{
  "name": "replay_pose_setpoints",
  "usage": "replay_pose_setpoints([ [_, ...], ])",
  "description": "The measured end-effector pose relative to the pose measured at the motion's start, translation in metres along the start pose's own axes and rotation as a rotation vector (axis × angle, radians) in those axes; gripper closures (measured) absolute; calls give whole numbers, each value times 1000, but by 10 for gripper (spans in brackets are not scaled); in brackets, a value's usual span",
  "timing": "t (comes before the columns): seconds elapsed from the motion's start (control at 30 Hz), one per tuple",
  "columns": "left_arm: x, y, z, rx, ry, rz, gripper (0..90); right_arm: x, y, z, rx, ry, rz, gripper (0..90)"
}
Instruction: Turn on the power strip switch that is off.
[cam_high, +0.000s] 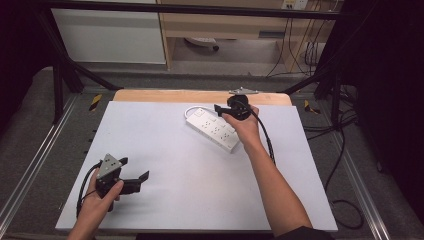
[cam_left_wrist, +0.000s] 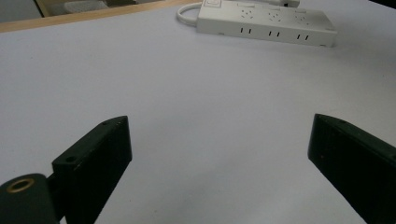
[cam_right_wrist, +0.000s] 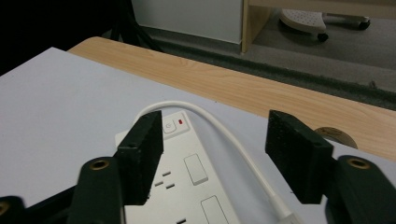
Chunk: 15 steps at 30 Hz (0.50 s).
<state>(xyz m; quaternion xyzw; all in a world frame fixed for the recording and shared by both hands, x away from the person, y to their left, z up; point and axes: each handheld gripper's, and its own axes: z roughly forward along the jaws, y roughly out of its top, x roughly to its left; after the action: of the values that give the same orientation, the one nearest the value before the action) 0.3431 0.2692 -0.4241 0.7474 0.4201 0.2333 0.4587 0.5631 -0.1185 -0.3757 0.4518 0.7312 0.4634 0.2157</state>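
Note:
A white power strip (cam_high: 212, 129) lies slanted on the white table sheet, right of centre towards the far side. My right gripper (cam_high: 218, 107) hovers over its far end with the jaws open and nothing between the pads. In the right gripper view the gripper (cam_right_wrist: 217, 130) looks down on the strip (cam_right_wrist: 187, 182), its switch with a red light (cam_right_wrist: 180, 123), and the white cord (cam_right_wrist: 224, 130) curving off that end. My left gripper (cam_high: 134, 168) rests low at the near left, open and empty. From the left gripper (cam_left_wrist: 219, 135) the strip (cam_left_wrist: 266, 21) lies far off.
The white sheet (cam_high: 190, 190) covers a wooden table whose bare edge (cam_high: 200, 96) shows at the far side. Dark frame bars stand at the back corners. Black cables (cam_high: 340, 150) trail on the floor to the right. A chair base (cam_right_wrist: 308, 18) stands beyond the table.

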Motion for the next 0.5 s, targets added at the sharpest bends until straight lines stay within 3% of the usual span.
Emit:
replay_pose_setpoints([
  [0.5, 1, -1, -1, 2, 5, -3, 64, -9, 1, -28, -56, -3, 28, 136],
])
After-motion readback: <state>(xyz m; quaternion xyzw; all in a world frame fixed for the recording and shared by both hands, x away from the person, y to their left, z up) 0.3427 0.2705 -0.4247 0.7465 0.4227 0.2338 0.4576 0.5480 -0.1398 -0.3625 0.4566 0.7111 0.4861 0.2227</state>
